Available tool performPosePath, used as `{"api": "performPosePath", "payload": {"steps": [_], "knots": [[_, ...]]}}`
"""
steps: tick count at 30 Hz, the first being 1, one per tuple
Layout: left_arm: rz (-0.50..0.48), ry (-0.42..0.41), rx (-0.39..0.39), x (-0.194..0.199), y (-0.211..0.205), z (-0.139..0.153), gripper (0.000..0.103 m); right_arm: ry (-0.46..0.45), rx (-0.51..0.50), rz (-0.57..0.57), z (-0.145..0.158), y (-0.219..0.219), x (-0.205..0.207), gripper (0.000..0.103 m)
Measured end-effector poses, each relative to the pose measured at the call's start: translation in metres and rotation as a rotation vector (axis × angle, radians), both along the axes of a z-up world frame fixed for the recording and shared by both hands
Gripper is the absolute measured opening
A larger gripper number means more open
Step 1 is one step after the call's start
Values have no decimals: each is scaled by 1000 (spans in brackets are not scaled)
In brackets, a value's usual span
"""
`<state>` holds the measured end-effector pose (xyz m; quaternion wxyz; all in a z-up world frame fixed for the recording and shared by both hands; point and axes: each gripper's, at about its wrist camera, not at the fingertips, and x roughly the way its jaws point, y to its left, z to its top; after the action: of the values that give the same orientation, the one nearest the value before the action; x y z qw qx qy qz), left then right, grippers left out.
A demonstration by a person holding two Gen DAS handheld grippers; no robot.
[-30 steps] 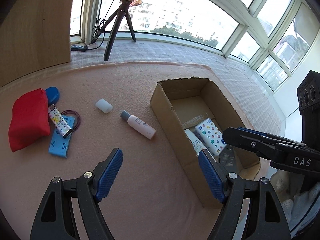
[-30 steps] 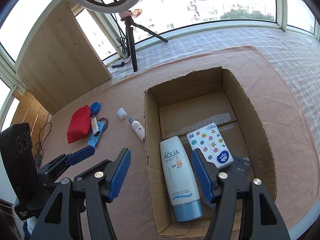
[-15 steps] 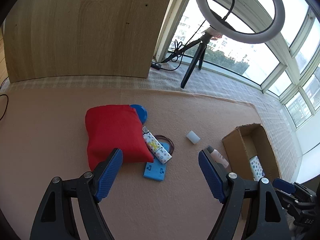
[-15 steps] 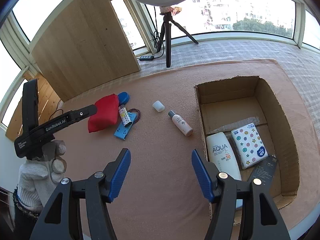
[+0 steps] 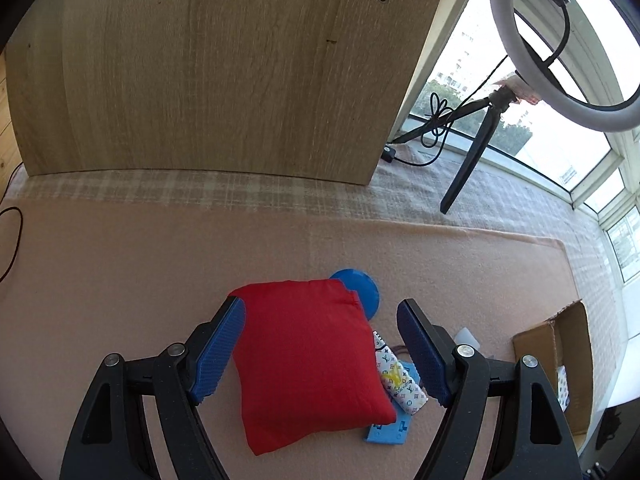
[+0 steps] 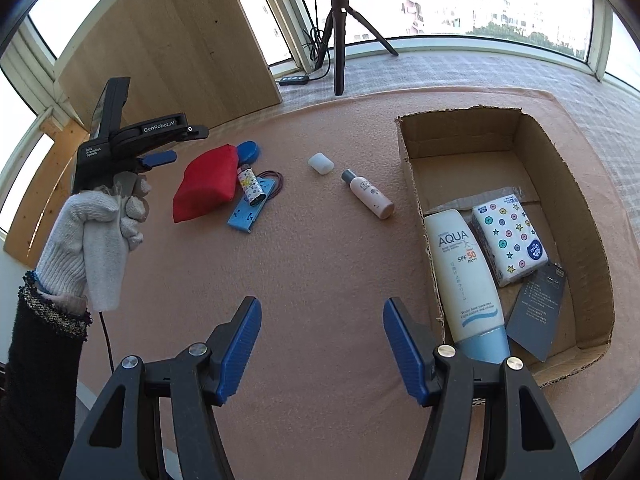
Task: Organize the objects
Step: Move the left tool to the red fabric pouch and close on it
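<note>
Both pads of the left gripper [image 5: 320, 354] stand wide apart, one on each side of the red pouch [image 5: 308, 364] on the pink mat [image 5: 160, 260], so I'd call this the pick-up approach: next, drop and close on the soft cloth; blue lid [image 5: 360, 290], patterned tube [image 5: 400, 380] and blue strip [image 5: 386, 434] are partly hidden under or beside it. Right view: right gripper [image 6: 322, 346] hangs spread and empty near the cardboard box [image 6: 560, 152], which holds sunscreen [image 6: 464, 272], tissue pack [image 6: 508, 236] and a dark card [image 6: 538, 308]; small bottle [image 6: 368, 194] and white cap [image 6: 321, 163] are still out on the mat, and print on that card is unreadable.
</note>
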<state>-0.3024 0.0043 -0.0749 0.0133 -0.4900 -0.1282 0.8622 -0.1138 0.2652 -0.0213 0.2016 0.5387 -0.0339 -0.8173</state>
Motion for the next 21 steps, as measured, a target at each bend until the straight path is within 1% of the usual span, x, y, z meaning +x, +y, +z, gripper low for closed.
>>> {"api": "performPosePath", "payload": {"steps": [5, 7, 13, 21], "knots": [[17, -61, -5, -20, -1, -23, 81, -21, 11, -26, -8, 12, 2, 60], [22, -74, -22, -23, -2, -30, 81, -26, 17, -37, -10, 17, 1, 60], [22, -88, -50, -23, -5, -39, 81, -37, 17, -56, -12, 25, -2, 60], [-11, -114, -69, -13, -8, -54, 82, -37, 12, -21, -13, 13, -4, 60]]}}
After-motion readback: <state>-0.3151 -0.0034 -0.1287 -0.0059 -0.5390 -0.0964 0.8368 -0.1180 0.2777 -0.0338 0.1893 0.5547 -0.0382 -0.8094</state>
